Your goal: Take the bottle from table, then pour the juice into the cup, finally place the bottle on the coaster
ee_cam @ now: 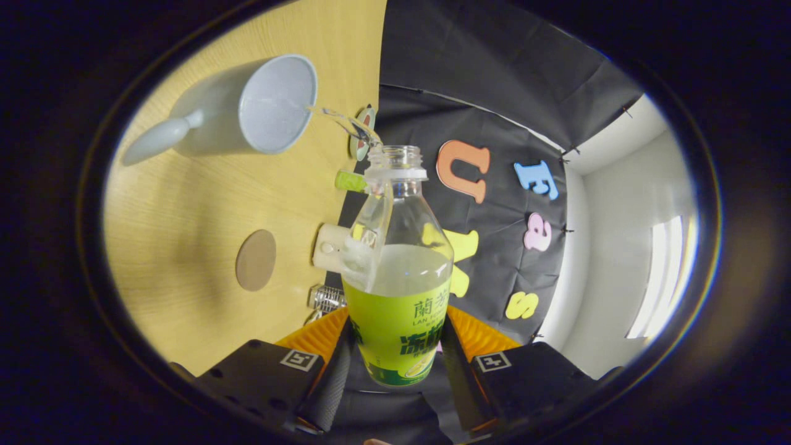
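— Between the fingers, what did the gripper (pixel 395 352) hold?
— One bottle (pixel 398 272), clamped from both sides, uncapped, its green label reading "LAN".
— And beyond?
— One cup (pixel 247 108) at eleven o'clock, a stream (pixel 343 122) running from the bottle's mouth to its rim; one coaster (pixel 256 260) at nine o'clock on the table (pixel 185 204).

Recording booth, not real home – black cloth wall (pixel 494 80) behind wood-grain table (pixel 185 210), plain white room beyond.
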